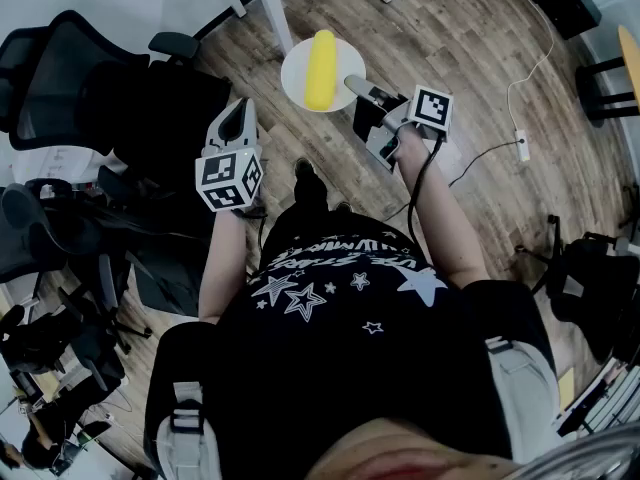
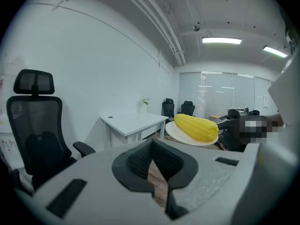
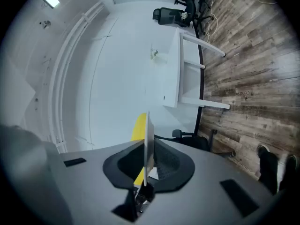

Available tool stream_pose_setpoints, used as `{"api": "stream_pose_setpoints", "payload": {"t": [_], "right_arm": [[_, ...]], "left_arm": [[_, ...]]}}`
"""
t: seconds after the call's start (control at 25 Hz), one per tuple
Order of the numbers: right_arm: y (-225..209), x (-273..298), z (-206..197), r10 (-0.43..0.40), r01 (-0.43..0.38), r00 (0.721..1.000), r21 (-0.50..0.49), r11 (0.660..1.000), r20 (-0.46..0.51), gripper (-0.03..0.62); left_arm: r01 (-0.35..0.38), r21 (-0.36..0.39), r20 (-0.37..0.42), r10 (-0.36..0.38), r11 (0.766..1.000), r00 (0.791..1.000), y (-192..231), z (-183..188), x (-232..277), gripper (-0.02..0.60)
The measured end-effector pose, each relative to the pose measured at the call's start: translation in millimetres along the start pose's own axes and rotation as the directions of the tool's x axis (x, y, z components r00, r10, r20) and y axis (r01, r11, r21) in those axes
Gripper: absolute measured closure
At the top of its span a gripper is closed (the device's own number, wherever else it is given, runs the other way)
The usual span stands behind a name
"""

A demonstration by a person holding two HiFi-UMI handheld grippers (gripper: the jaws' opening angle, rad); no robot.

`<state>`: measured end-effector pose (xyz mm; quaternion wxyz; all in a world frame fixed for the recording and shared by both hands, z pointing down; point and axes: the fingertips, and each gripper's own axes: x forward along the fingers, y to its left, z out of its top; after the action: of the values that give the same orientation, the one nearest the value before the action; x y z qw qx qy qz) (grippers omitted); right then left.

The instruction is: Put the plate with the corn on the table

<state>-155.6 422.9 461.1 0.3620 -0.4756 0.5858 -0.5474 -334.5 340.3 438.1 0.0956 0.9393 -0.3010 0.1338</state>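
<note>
White round plate (image 1: 298, 80), carrying a yellow corn cob (image 1: 321, 68) lying lengthwise away from the person, hangs over the wood-plank floor (image 1: 480, 68), its rim pinched by the right gripper (image 1: 352, 85), the white table (image 2: 133, 121) beyond it, the left gripper (image 1: 240, 114) pressed together and empty.

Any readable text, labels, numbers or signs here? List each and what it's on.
Nothing reads cleanly.
Black T-shirt: white lettering above printed stars, upside down and warped, unreadable.
Wooden floor plank: faint dark marking, too blurred to read.
Black-and-white marker cubes: square patterns only, no letters or numbers.
</note>
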Motion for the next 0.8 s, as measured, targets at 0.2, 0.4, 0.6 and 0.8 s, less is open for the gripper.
{"api": "stream_pose_setpoints", "payload": {"t": [0.2,0.4,0.6,0.8], "right_arm": [[11,1,-1,0.015,-0.015,1.0,-0.009,1.0,0.001,0.557],[15,0,-1,0.017,-0.017,1.0,-0.017,1.0,0.005,0.557],[18,0,-2,0.025,-0.025,1.0,-0.016,1.0,0.0,0.557],[17,-3,-2,0.018,-0.018,1.0,-0.025,1.0,-0.002,0.557]], "left_arm": [[0.002,0.0,0.009,-0.002,1.0,1.0,0,7,-6,0.575],[0.004,0.003,0.013,-0.005,1.0,1.0,0,8,-8,0.575],[0.01,0.006,0.009,-0.01,1.0,1.0,0,8,-8,0.575],[0.018,0.001,0.002,-0.018,1.0,1.0,-3,6,-10,0.575]]}}
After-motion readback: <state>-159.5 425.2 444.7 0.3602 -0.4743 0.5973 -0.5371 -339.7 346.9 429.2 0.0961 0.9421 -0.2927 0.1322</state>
